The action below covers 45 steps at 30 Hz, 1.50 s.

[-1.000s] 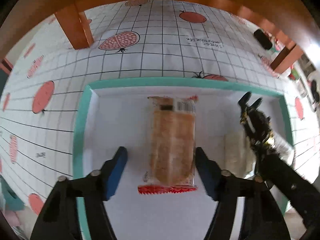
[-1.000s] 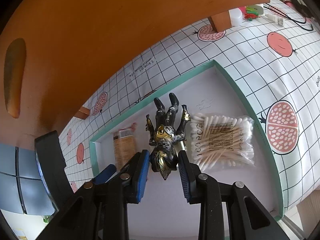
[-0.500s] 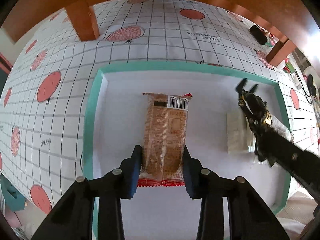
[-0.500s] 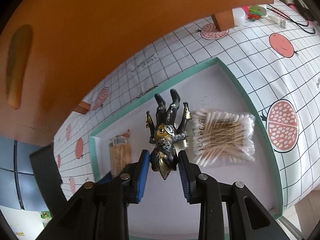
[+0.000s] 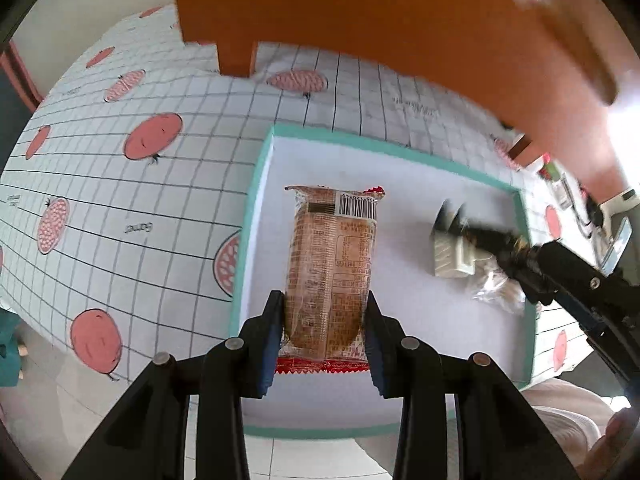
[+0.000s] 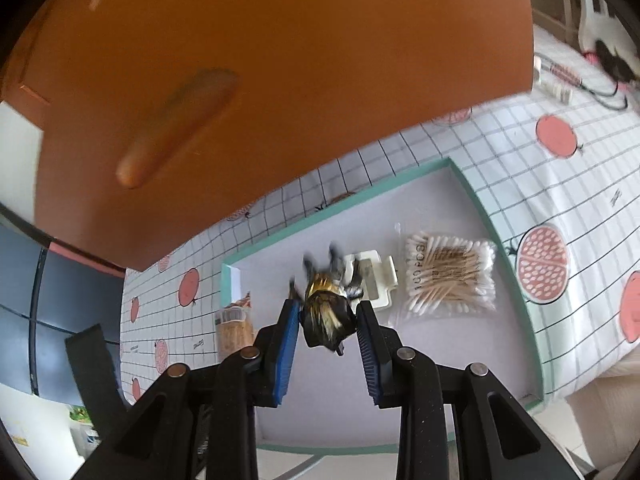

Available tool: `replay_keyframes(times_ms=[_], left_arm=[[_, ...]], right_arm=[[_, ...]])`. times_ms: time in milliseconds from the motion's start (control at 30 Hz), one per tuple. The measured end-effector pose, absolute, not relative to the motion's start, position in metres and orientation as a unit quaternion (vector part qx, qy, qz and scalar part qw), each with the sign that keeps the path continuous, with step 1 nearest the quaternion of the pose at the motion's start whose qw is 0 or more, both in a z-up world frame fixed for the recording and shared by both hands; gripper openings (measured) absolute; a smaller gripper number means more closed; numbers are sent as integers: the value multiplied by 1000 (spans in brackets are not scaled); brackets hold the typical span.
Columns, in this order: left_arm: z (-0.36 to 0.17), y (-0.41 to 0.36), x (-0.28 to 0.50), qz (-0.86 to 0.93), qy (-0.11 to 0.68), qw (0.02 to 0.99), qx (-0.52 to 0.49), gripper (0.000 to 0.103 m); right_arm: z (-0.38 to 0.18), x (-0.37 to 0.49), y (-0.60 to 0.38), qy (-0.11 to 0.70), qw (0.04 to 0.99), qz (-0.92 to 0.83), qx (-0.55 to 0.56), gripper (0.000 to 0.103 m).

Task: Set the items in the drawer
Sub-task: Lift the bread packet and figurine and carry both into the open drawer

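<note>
Left claw had just squeezed shut on the cookie pack above the green-edged tray. Right claw pinched the toy figure over the tray's open middle.

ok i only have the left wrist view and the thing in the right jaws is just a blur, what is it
Observer: A black and gold toy figure, clamped between the blue pads of the right gripper, over the teal-rimmed white tray.
Operator: and the crinkly clear thing next to it
Observer: A clear bag of wooden-stick cotton swabs, lying flat in the tray, to the right of the figure in the right wrist view.
Operator: can that camera see my packet
Observer: Yes, the brown biscuit packet shows at the left of that view, near the tray's left rim.
</note>
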State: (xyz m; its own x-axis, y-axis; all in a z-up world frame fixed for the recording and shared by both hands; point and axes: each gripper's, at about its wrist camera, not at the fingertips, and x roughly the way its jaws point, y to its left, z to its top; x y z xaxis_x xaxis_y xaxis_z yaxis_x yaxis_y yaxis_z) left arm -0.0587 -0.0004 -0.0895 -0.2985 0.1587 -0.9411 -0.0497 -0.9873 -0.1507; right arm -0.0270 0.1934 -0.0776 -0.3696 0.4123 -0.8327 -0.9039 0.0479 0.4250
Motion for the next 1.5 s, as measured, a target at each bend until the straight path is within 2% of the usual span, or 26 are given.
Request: replay_keyframes(times_ms=[367, 867, 1100, 1300, 1500], left_arm=[[-30, 6, -70, 842, -61, 80, -529, 39], [85, 1, -60, 895, -71, 121, -422, 39], [133, 9, -89, 912, -53, 132, -385, 39], [151, 17, -127, 916, -17, 124, -382, 39], [150, 31, -165, 912, 27, 120, -391, 39]], right_arm=[[-20, -16, 171, 484, 514, 676, -212, 31], [129, -20, 161, 354, 518, 764, -150, 31], [187, -29, 186, 285, 532, 784, -146, 31], [196, -48, 223, 259, 543, 779, -176, 31], [165, -58, 257, 268, 538, 773, -203, 31]])
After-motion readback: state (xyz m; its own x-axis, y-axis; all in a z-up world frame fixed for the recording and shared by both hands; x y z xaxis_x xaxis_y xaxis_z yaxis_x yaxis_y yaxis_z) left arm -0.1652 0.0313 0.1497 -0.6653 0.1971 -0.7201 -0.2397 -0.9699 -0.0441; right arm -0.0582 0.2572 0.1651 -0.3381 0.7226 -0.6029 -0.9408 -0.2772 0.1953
